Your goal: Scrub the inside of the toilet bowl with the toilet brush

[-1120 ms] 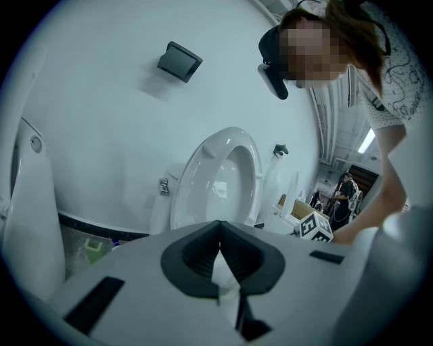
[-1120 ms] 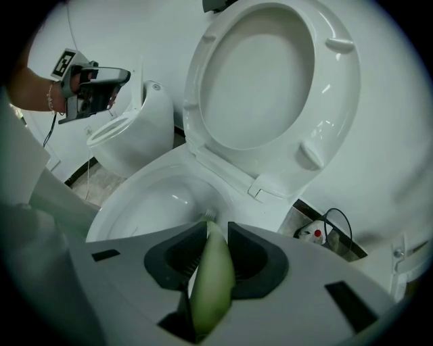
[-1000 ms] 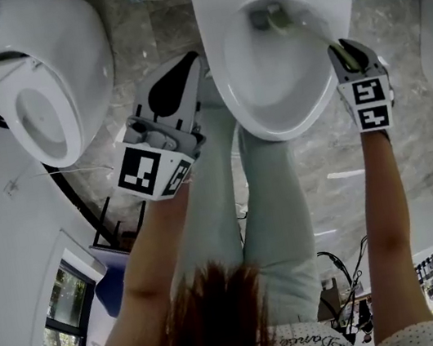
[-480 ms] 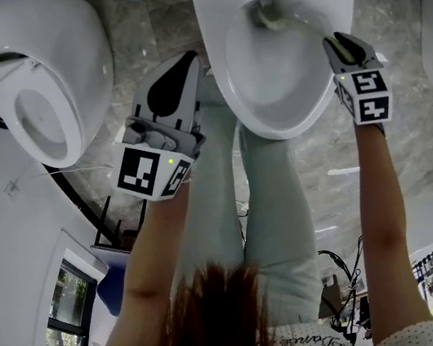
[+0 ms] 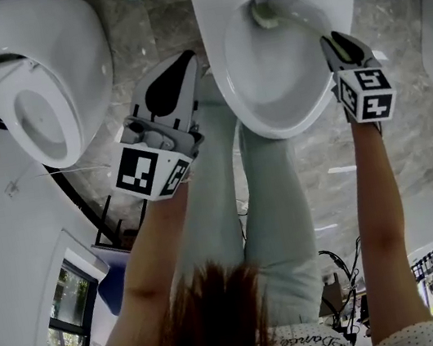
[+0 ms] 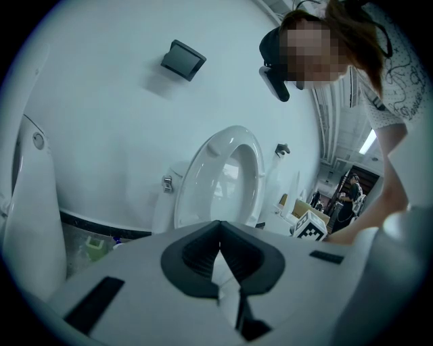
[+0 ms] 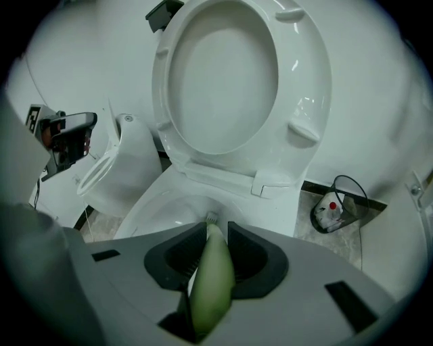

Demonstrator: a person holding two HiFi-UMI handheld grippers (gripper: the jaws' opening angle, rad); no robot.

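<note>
**A:** Which claw has the toilet brush, and how firm is the hold?

**B:** The right claw (image 7: pixel 211 246) is clenched on the green handle of the toilet brush (image 7: pixel 212 284). Its dark pads press the handle from both sides, with no gap that I can see.

**A:** Which way does the handle run?

**B:** It runs straight out along the claw's own line, forward and down into the toilet bowl (image 5: pixel 270 100). In the head view the claw sits above the bowl's right rim, so the long axis slants from that rim toward the back of the bowl.

**A:** And the bristles?

**B:** The brush head (image 5: pixel 264 14) is deep at the far end of the bowl, near the back wall below the raised seat (image 7: pixel 223 74) and well ahead of the claw. I can't tell whether it is touching the porcelain.

**A:** What about the other side?

**B:** The left claw (image 5: pixel 171 81) hangs outside the bowl, just beside its left rim and above the floor (image 5: pixel 148 22). Its jaws are pressed together and hold nothing.

**A:** So the scrubbing falls to the right arm?

**B:** I'd say so. It alone reaches the bowl, and since the head lies far ahead of the grip, swinging the handle should drag the bristles around the inner wall
</note>
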